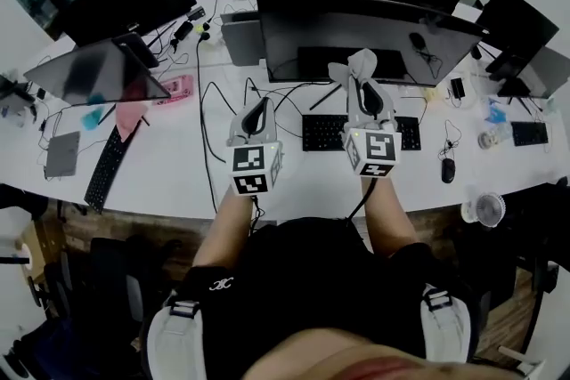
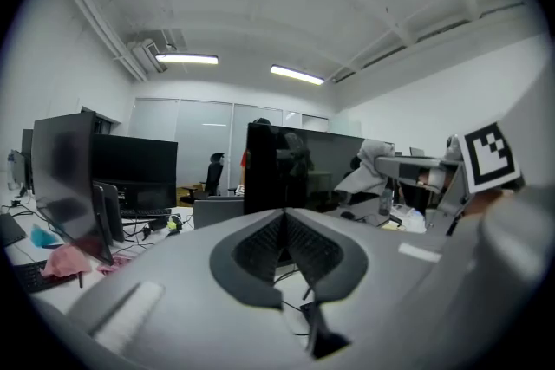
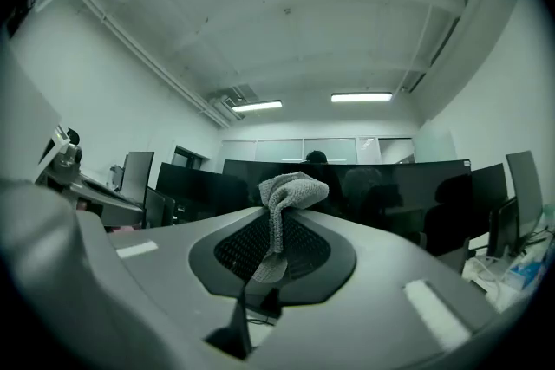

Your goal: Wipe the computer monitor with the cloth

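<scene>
Black short-sleeved top [image 1: 303,280] here, small white logo [image 1: 221,284] on the left sleeve, pale straps [image 1: 183,316] with dark buckles. Left gripper [image 1: 256,113] and right gripper [image 1: 363,86]: grey shells, dark ribbed pads [image 2: 260,249], each carrying a white cube [image 1: 252,171] of black square markers.

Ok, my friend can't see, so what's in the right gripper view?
The right gripper pinches a grey cloth between its shut jaws, the cloth bunched above the tips. Beyond it stands a wide dark monitor, under a white ceiling with strip lights.
</scene>
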`<state>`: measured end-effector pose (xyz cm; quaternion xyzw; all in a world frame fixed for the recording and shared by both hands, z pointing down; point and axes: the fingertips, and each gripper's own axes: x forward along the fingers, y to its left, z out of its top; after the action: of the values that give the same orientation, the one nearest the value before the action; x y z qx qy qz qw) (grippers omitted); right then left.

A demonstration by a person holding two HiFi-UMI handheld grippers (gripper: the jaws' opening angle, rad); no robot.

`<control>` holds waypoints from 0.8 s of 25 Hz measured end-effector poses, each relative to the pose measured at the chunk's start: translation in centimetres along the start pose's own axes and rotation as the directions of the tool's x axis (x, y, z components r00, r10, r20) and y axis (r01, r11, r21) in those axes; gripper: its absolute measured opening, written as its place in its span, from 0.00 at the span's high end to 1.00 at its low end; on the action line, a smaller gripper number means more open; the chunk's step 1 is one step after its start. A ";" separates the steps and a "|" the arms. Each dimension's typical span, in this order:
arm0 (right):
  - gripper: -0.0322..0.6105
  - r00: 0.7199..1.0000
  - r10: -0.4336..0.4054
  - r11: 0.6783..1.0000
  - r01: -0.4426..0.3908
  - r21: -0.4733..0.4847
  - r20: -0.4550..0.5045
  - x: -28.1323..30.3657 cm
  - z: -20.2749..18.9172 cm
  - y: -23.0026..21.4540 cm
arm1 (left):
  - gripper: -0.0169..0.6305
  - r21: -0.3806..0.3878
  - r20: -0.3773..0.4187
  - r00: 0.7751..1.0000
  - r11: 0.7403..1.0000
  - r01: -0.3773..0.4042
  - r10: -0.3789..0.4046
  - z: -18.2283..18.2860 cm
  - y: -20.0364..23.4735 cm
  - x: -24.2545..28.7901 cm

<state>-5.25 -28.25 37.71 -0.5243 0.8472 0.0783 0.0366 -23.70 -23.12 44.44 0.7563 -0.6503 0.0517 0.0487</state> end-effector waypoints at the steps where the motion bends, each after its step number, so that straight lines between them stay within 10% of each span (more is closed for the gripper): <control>1: 0.90 1.000 -0.011 1.000 0.011 0.003 -0.012 -0.7 -0.5 -0.6 | 0.90 0.004 -0.001 1.000 1.000 0.014 -0.014 0.0 -0.8 0.2; 20: 0.90 0.997 -0.059 0.998 0.061 0.026 -0.042 -6.1 -1.4 -4.6 | 0.90 0.023 -0.013 0.997 0.997 0.070 -0.070 -0.1 -6.9 -0.6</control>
<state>1.57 -25.15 39.55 -0.5504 0.8326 0.0549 0.0286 -16.94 -21.51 44.46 0.7789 -0.6225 0.0622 0.0455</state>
